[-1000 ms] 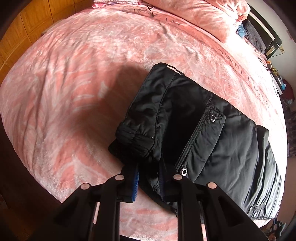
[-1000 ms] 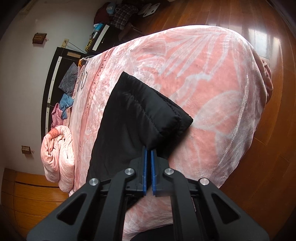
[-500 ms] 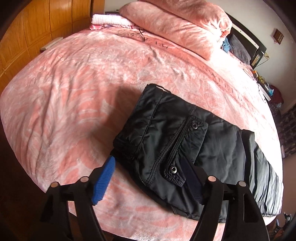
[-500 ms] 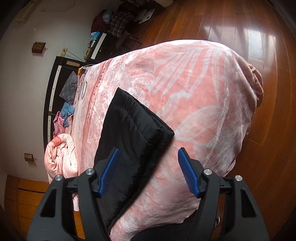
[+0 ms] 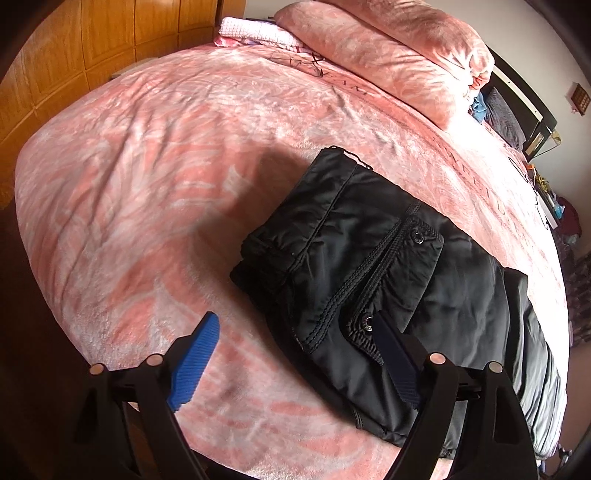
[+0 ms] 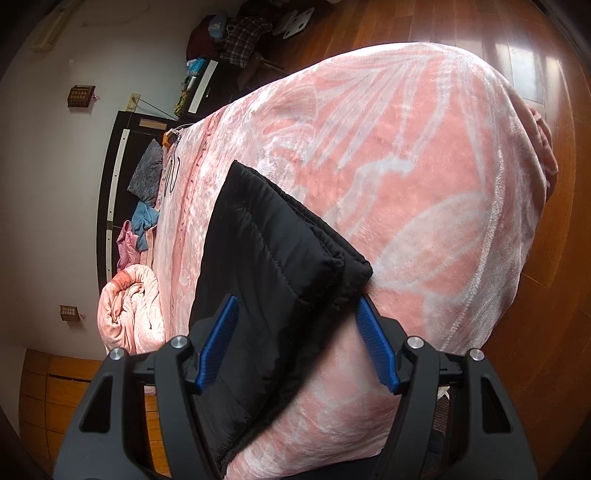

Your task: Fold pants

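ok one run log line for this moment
stage: release after fold | left gripper: opening, empty | right gripper: open, empty | pants: folded on bed

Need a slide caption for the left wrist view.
Left gripper opening above folded black padded pants on a pink plush bedspread.

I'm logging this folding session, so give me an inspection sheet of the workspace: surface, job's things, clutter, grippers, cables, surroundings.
Surface: bed under a pink patterned blanket, wrinkled.
Job's things: black pants lying folded on the blanket near the bed's edge, snap pocket flap on top; free of both grippers.
Clutter: rolled pink duvet, white folded cloth, clothes by the headboard.
Grippers: left gripper jaws opening, one pad over the pants, not gripping; right gripper open, straddling the pants' corner.
Cables: nothing seen.
Surroundings: wooden wardrobe, wood floor, white wall.
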A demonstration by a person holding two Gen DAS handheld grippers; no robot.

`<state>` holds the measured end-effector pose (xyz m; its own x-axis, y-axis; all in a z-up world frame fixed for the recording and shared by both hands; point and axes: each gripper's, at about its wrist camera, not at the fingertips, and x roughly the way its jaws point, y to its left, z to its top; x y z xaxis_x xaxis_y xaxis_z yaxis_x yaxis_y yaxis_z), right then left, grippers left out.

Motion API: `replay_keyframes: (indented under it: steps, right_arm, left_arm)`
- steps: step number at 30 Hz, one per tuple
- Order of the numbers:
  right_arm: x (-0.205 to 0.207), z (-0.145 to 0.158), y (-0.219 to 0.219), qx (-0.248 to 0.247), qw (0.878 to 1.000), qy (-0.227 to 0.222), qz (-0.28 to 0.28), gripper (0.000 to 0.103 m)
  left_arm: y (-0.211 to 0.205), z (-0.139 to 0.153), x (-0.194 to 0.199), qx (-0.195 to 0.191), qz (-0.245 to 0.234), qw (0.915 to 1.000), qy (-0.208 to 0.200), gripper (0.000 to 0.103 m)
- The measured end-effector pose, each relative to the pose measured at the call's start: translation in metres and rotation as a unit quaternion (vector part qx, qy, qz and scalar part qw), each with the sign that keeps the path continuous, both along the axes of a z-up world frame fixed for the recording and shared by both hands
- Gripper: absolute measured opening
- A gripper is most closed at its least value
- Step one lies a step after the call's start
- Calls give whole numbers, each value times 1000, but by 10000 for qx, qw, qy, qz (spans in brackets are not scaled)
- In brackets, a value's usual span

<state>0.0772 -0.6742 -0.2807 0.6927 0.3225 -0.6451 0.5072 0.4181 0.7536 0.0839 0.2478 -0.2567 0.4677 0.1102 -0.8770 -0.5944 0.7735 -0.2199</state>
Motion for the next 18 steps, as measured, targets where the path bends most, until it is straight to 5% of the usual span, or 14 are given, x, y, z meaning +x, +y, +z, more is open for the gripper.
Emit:
replay_keyframes:
  steps: [13, 18]
  right_arm:
    - [7, -4, 1, 4, 9997, -228, 68, 64]
    - [11, 0, 2, -57, 9996, -222, 172, 49]
  left_arm:
    - [-8, -8, 8, 19, 42, 10000, 16, 85]
    - [-11, -9, 11, 43, 30, 10000, 13, 85]
